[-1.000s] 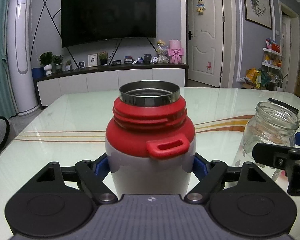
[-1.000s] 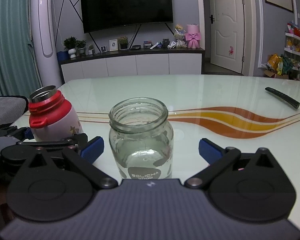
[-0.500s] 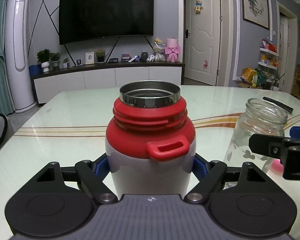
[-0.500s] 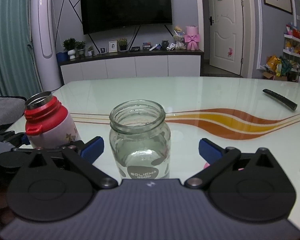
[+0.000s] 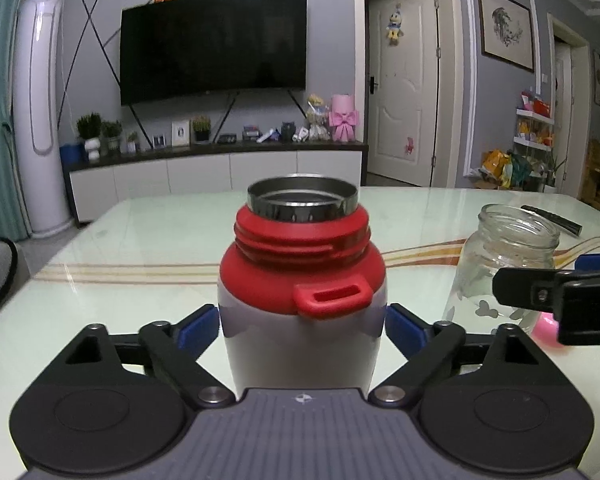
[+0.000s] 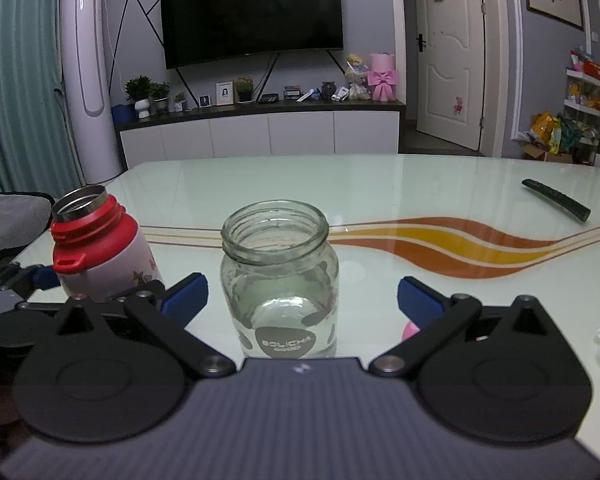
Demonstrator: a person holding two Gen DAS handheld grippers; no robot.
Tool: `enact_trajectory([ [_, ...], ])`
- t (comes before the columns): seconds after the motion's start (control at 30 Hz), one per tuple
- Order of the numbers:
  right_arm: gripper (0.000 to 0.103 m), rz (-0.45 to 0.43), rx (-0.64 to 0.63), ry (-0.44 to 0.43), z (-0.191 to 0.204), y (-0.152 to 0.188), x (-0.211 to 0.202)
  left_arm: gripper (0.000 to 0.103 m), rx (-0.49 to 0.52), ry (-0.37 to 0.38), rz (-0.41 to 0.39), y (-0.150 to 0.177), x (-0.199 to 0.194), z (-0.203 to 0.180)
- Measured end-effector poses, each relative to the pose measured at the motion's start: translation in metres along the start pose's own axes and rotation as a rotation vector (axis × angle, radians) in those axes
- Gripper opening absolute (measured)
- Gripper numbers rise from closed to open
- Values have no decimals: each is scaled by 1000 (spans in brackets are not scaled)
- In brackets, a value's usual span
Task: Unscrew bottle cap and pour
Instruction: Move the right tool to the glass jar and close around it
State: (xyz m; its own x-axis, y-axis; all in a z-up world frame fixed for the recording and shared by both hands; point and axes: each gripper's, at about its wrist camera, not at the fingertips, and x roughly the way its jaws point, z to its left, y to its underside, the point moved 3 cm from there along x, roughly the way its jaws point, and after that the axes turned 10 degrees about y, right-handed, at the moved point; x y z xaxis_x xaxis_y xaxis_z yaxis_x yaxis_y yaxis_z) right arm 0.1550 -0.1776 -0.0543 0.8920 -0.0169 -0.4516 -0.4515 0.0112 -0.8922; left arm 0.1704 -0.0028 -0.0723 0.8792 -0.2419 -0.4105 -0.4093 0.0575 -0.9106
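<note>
Red-collared and steel-rimmed, the bottle standing uncapped on the desk, mouth open and bare threads showing around the neck. Sitting clamped low on its white body by the left gripper, blue pads pressing both flanks. Judging the unscrewing step finished and the pour now coming into hand.

Just right of the bottle, the glass jar waiting upright, clear and round-shouldered, threaded at the rim, a grey label on its belly. Framing it, the right gripper with jaws spread wide, pads well clear of the glass on both sides, gripping nothing.

Calling next, most likely, for closing those jaws on the jar to steady it, then lifting the bottle and tipping its steel lip over the jar's mouth; smooth glass and a glossy desk both looking slippery, so a firm hold mattering.

Farther right of the bottle, beyond the jar, lying a dark remote; a small pink thing peeking out beside the jar, possibly the cap, too hidden to tell.
</note>
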Motion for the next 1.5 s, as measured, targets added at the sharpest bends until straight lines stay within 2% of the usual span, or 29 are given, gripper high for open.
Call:
enact_trajectory([
  [0.2, 103, -4, 2, 1, 1, 2, -5, 90, -18, 5, -24, -3, -7, 0],
  [0.37, 103, -5, 3, -3, 2, 1, -5, 84, -25, 9, -30, -1, -6, 1],
  [1.17, 102, 30, 66, -9, 2, 8, 7, 83, 5, 23, -59, 5, -6, 2],
  [1.5, 100, 15, 37, -59, -3, 14, 10, 82, 5, 23, -64, 7, -9, 8],
])
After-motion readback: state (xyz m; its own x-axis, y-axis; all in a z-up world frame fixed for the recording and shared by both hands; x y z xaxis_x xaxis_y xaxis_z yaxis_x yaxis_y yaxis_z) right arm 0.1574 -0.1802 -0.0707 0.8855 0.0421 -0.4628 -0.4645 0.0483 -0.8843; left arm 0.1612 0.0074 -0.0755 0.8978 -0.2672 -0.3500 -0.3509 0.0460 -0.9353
